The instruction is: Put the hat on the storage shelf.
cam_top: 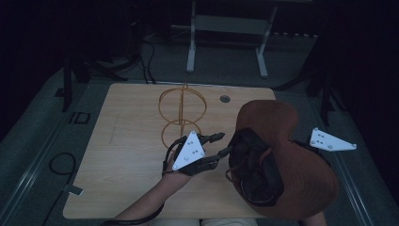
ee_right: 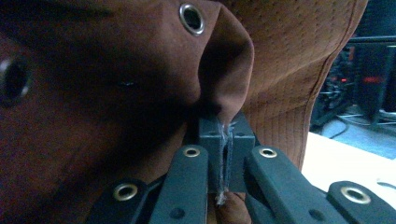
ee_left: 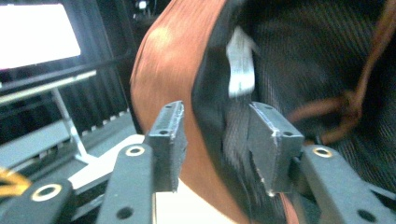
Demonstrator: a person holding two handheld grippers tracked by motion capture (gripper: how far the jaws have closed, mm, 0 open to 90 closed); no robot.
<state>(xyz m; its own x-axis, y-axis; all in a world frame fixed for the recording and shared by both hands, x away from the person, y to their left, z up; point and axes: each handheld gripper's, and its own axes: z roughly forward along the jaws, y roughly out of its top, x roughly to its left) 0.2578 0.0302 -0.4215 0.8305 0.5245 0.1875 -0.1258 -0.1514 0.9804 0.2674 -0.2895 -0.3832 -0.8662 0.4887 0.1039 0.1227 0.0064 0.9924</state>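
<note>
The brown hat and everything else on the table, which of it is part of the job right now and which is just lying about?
In the job:
- brown hat, held up over the table
- right tongs, shut on a fold of the hat
- left tongs, jaws astride the hat's brim edge

Lying about:
- wire stand of gold hoops, behind the left hand
- table
- white frame on the floor beyond

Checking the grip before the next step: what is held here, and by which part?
The right hand-held gripper pinches a fold of the brown hat; the left hand-held gripper straddles its brim, open.
</note>
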